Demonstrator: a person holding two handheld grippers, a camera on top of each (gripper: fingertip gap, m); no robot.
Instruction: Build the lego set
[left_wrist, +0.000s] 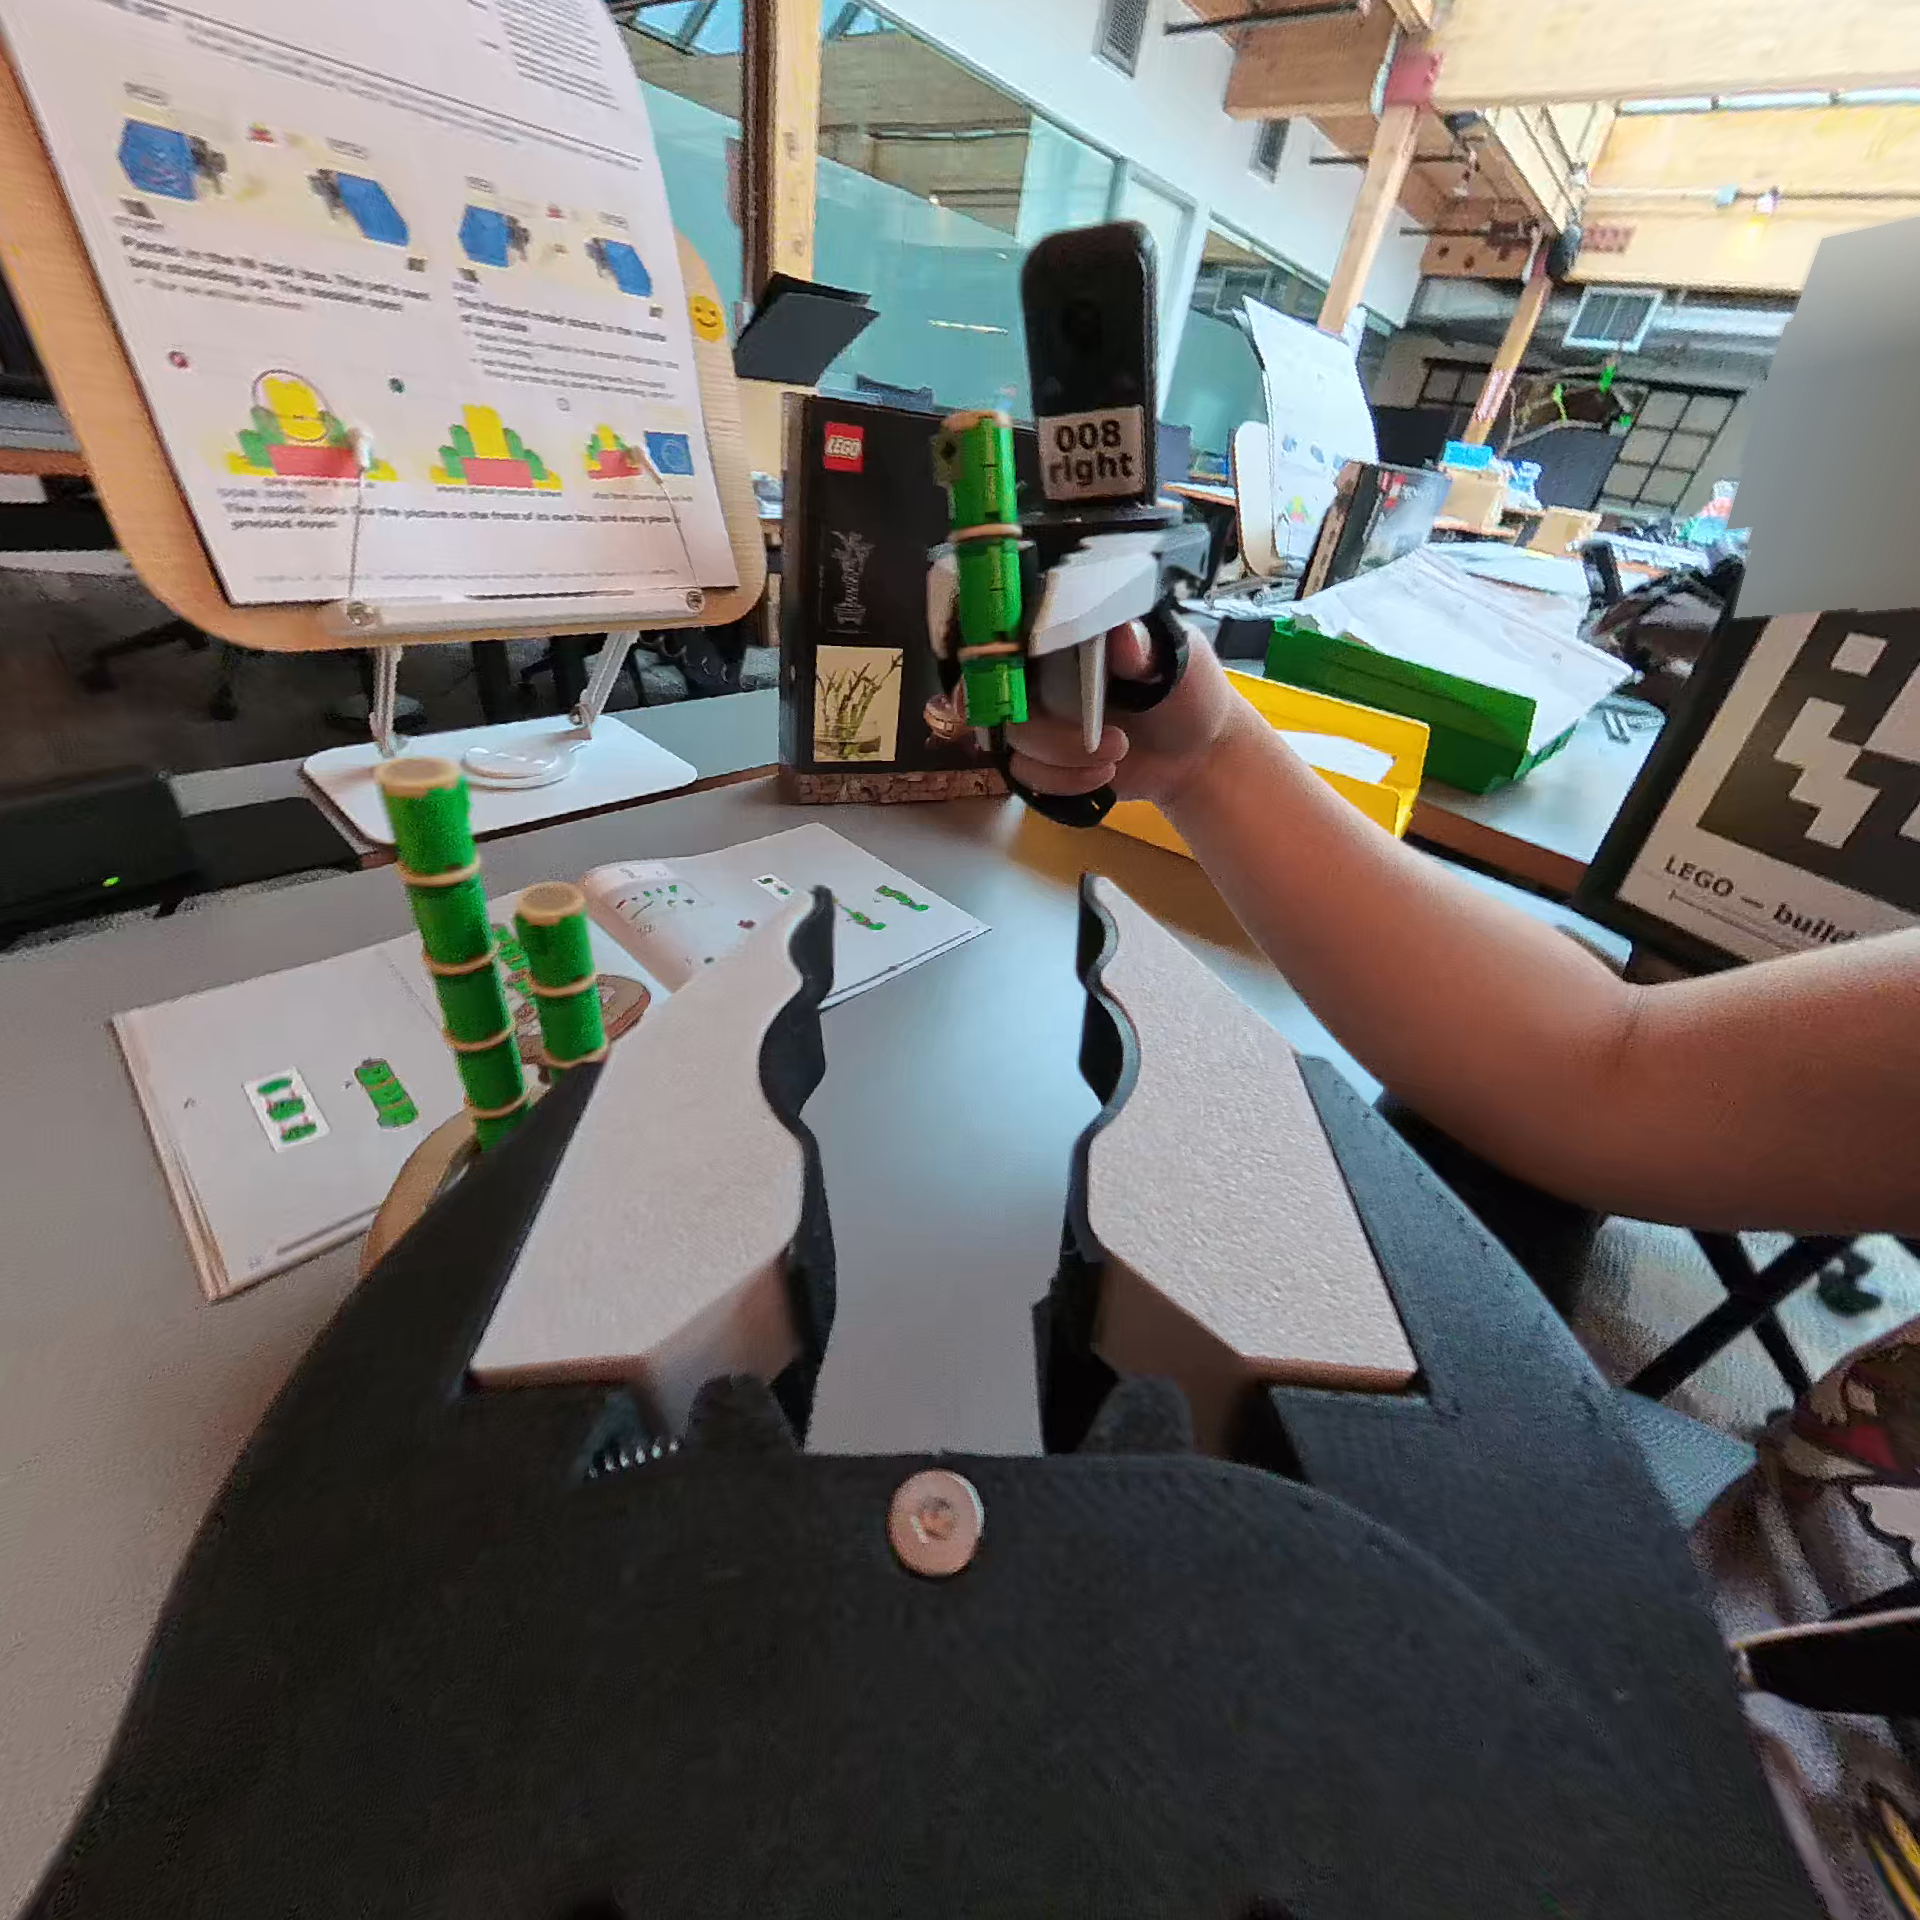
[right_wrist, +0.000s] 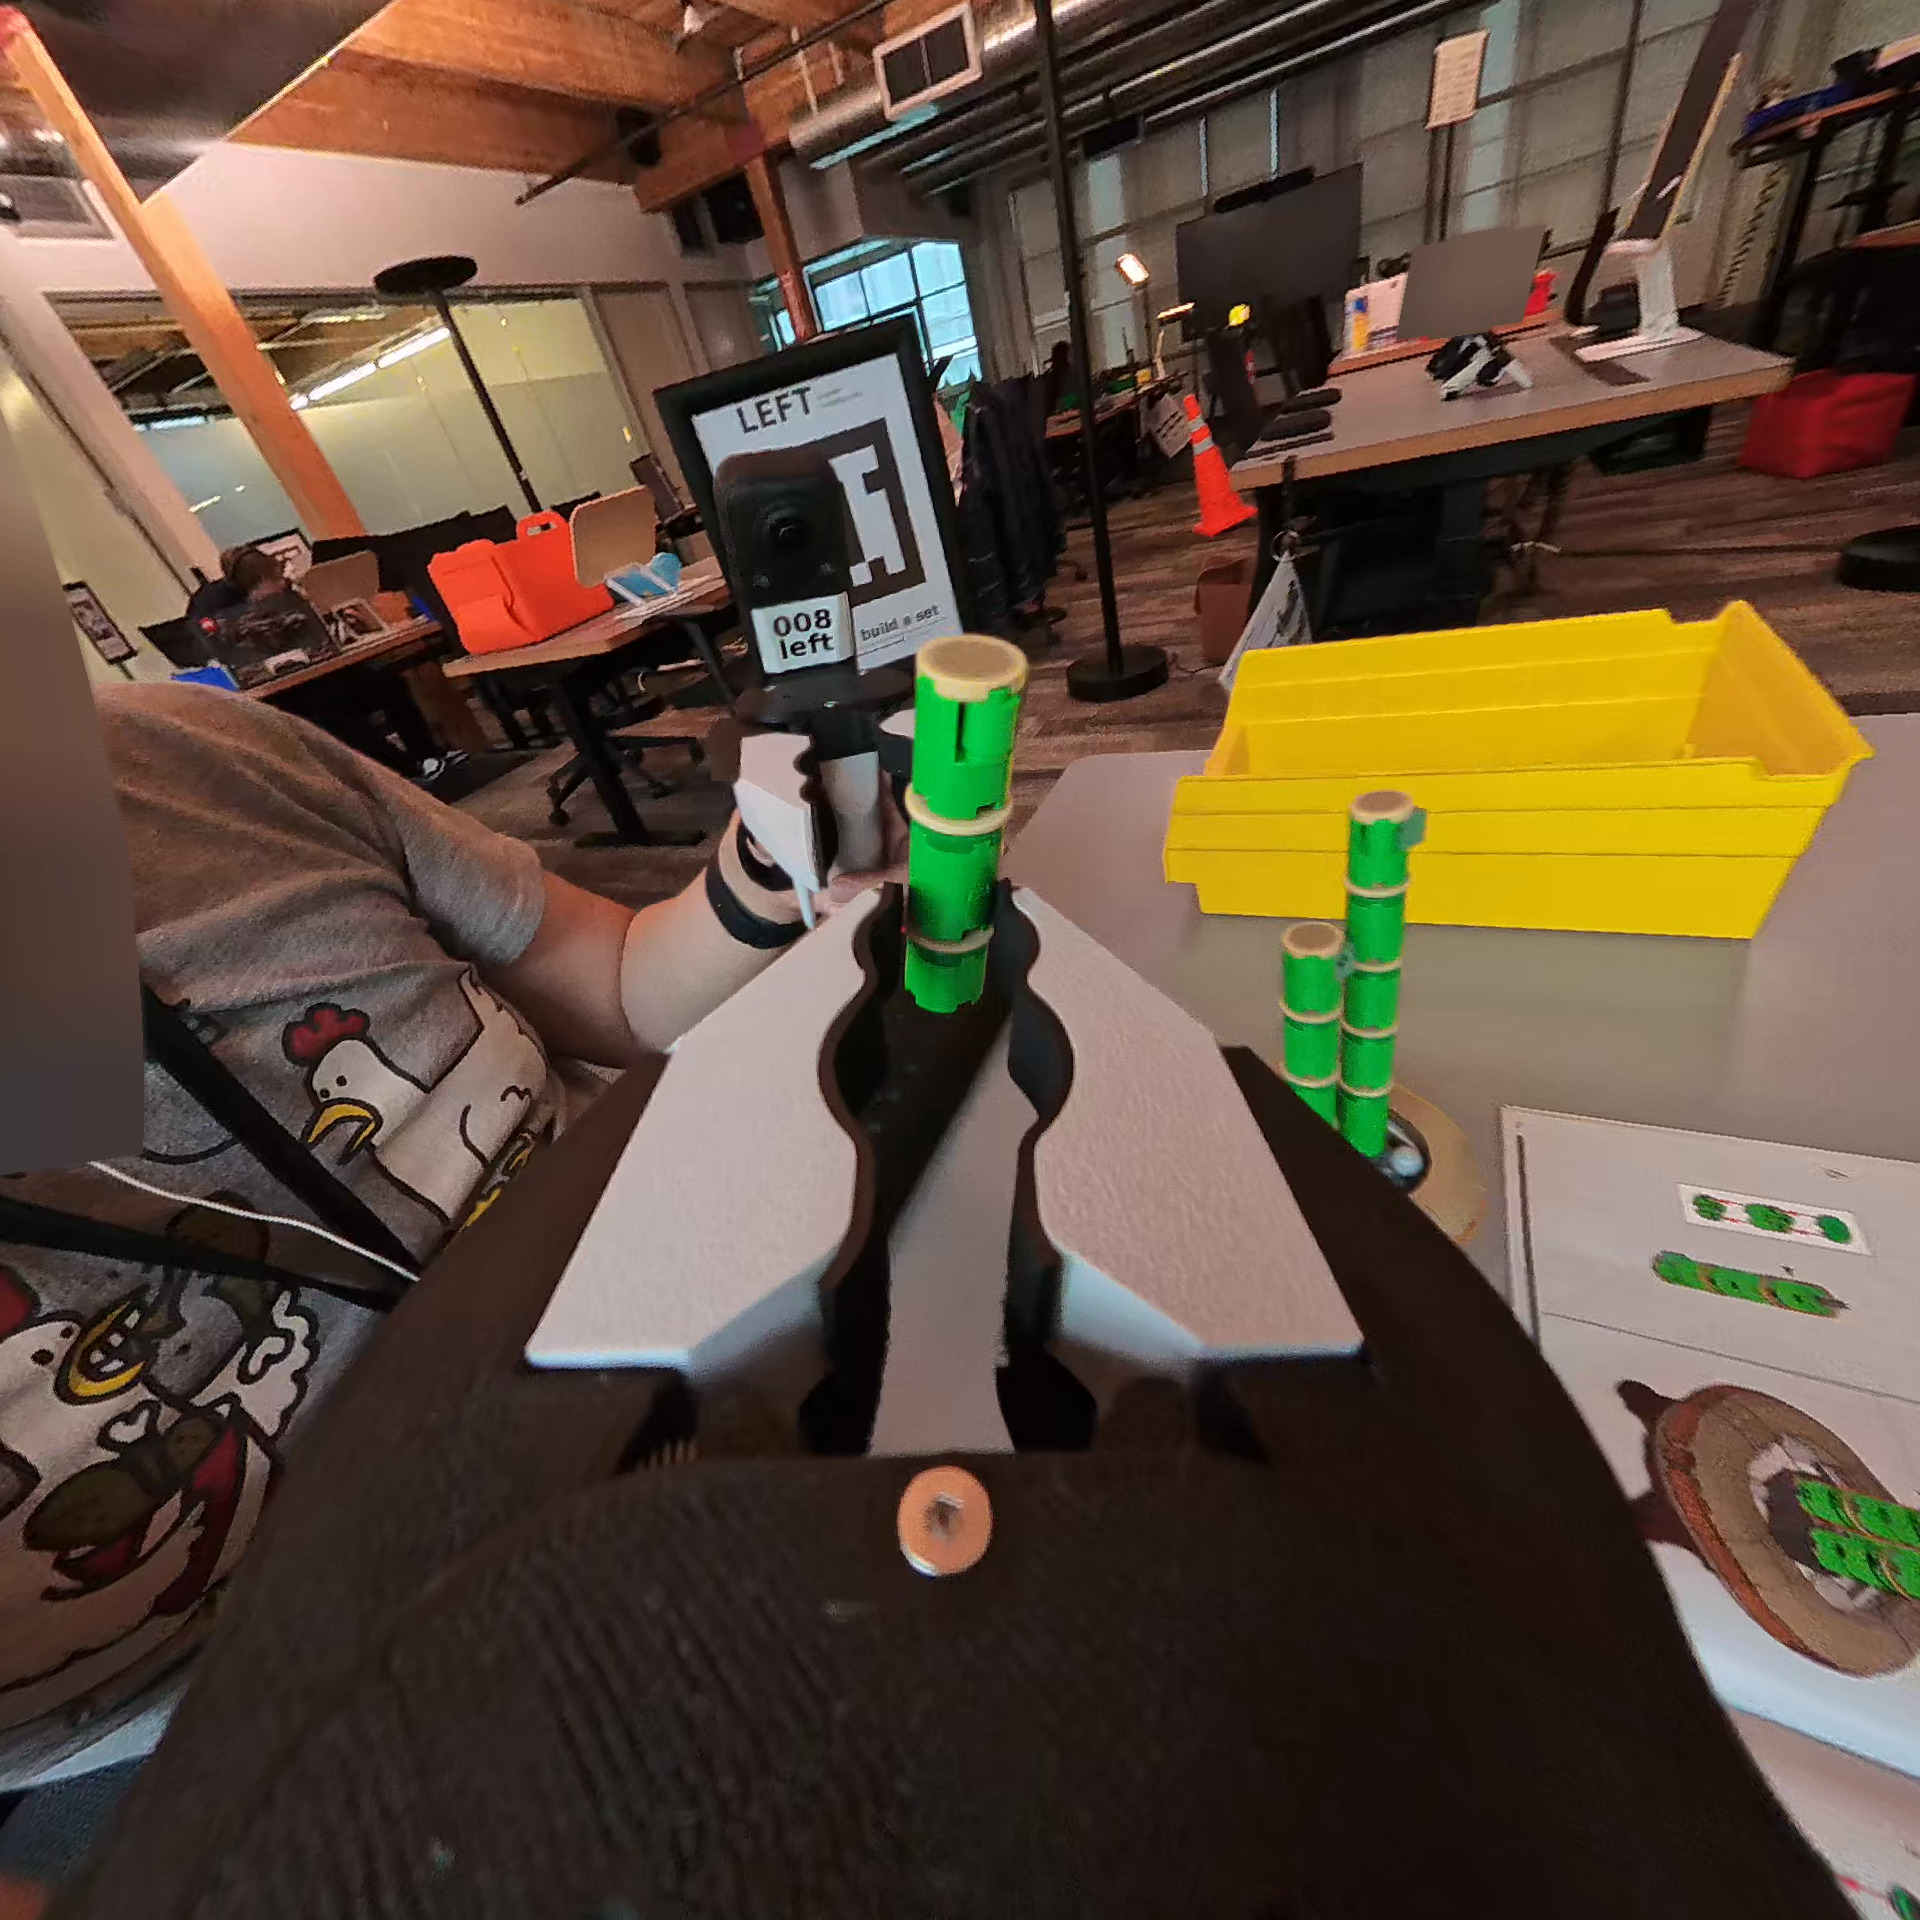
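Loose green stalk (right_wrist: 956, 842) held up in the air, standing almost straight, tan ring on top, long way pointing up and down. Pinched near its low end by the right hand-held gripper (right_wrist: 951, 966), both fingers closed tight on it. Well above the round base (right_wrist: 1444, 1164), and off to one side of it: in the right wrist view, to the left of the base; in the left wrist view, up and to the right of the base, in front of the black box (left_wrist: 862, 592). Already standing on the base: a tall stalk (left_wrist: 452, 951) and a short stalk (left_wrist: 561, 977), side by side and almost touching, both upright, the tall one leaning a little. Probably the next job: bringing the loose stalk down, still upright, onto a free spot on the base beside those two. A tricky bit, by the look of it: easy to bump the standing pair and knock them over. Much nearer to the base: the left hand-held gripper (left_wrist: 954, 894), low over the grey surface (left_wrist: 935, 1143), fingers spread apart with nothing between them, its left finger just beside the base and hiding part of it. In a good place to hold the base still, maybe. Under the base, an open booklet (left_wrist: 727, 914) lying flat. Farther back from the base, a yellow bin (right_wrist: 1507, 790).
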